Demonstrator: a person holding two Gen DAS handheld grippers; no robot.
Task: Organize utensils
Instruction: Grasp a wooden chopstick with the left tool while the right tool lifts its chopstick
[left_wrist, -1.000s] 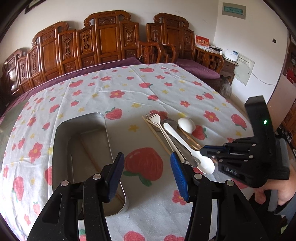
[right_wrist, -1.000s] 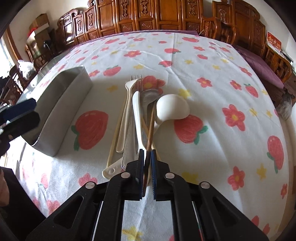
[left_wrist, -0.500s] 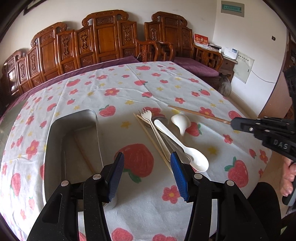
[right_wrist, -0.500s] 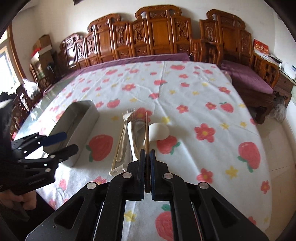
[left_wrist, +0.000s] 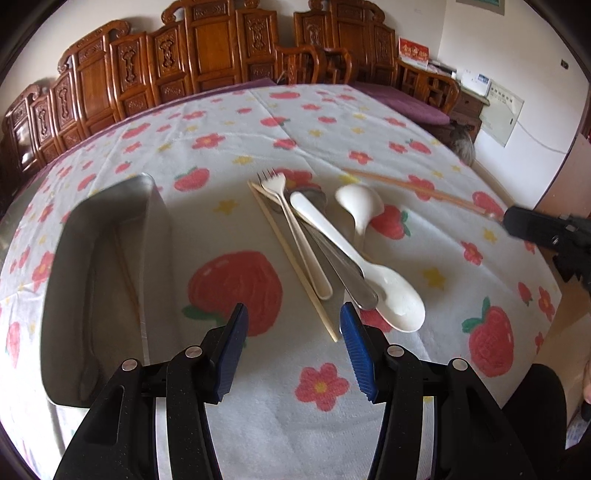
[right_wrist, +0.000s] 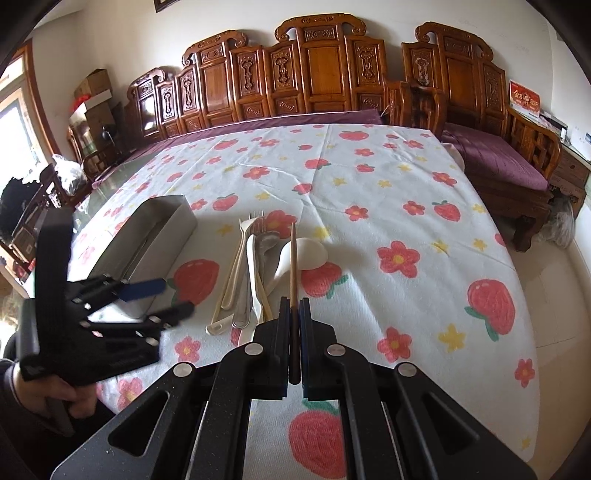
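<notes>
Lifted chopstick (right_wrist: 293, 258) clamped, right gripper (right_wrist: 294, 314) | left gripper (left_wrist: 291, 328) agape

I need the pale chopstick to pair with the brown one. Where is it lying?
In the left wrist view, the pale chopstick lies on the tablecloth at the pile's left edge, beside the white fork, right of the metal tray.

Bare tablecloth (left_wrist: 229, 280) lies between the metal tray (left_wrist: 107, 206) and the utensil pile (left_wrist: 325, 240), giving my spread left gripper (left_wrist: 291, 325) room. My right gripper (right_wrist: 293, 314), clamping a chopstick (right_wrist: 293, 266), hangs above the pile.
</notes>
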